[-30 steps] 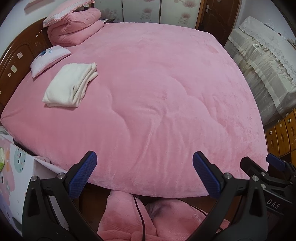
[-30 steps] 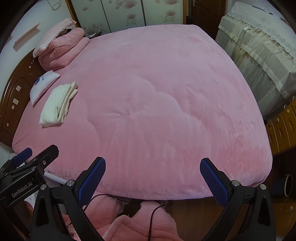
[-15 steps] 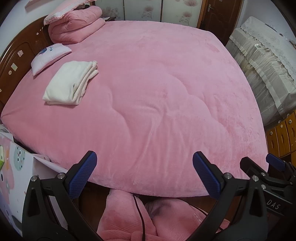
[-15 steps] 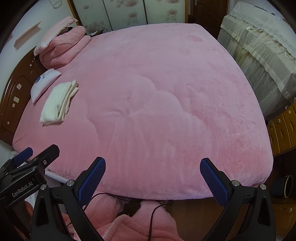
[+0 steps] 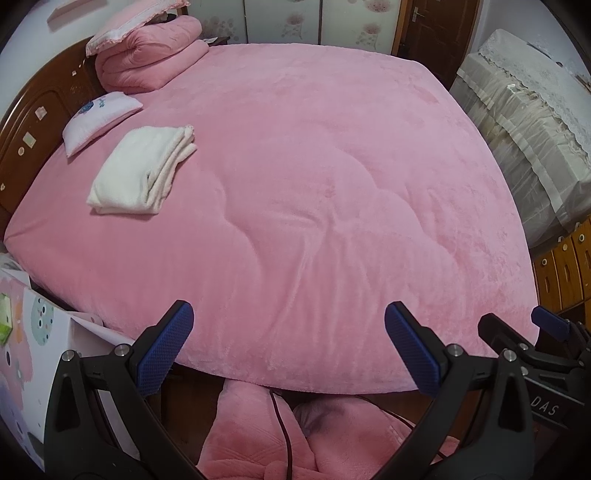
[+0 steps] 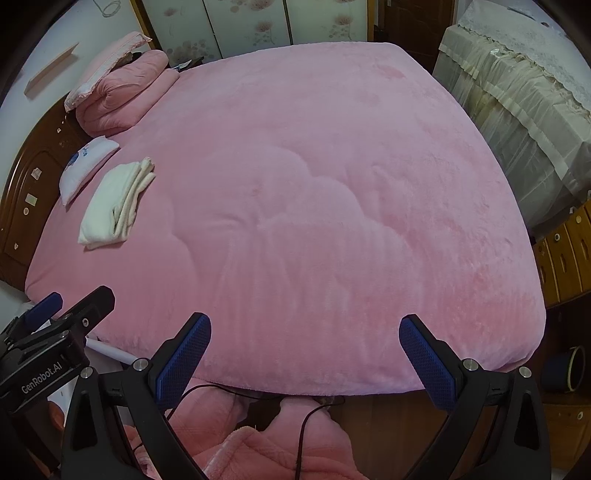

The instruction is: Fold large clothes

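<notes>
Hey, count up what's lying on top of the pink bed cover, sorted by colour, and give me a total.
Pink: 2, the folded quilt and the frilled pillow on top of it
White: 2, the folded garment and the small pillow
Total: 4

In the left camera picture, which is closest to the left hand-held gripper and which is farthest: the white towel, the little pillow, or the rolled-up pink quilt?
From the left hand-held gripper, nearest first:
1. White towel, on the left of the bed.
2. Little pillow, just behind the towel, by the headboard.
3. Rolled-up pink quilt, at the far left corner.
</notes>
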{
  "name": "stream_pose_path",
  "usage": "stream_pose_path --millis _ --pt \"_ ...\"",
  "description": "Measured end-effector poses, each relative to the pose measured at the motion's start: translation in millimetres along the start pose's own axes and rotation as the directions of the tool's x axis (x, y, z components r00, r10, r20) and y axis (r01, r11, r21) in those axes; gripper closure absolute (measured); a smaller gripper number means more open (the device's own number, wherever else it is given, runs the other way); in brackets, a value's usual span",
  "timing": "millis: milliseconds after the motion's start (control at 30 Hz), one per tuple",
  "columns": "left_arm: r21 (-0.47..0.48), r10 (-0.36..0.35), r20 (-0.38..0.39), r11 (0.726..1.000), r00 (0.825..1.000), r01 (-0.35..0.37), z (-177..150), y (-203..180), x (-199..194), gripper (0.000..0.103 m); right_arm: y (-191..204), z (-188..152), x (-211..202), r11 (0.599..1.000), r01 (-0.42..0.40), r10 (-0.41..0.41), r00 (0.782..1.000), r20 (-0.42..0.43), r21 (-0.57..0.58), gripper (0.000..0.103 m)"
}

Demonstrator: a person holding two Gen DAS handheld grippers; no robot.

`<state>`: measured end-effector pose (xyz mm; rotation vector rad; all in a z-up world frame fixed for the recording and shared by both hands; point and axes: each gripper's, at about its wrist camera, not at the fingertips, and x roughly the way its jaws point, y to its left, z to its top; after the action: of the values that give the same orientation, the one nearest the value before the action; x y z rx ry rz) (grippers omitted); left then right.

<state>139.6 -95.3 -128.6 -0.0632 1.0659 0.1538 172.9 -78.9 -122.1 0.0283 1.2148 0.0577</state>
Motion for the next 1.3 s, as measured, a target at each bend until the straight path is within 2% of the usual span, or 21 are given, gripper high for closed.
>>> stream_pose_path --millis 900,1300 --pt "-0.003 0.016 -0.004 1.000 1.000 -0.016 -4.2 -1.6 -6.0 0.000 1.3 -8.8 1.9 1.000 0.003 -0.002 1.000 -0.020 0.013 0.000" --pt "0.044 0.019 -0.009 0.999 1.000 -0.019 -6.4 -11.0 -14.2 0.000 -11.0 -17.4 -5.3 0.998 0.000 0.002 1.000 -0.028 0.067 0.000"
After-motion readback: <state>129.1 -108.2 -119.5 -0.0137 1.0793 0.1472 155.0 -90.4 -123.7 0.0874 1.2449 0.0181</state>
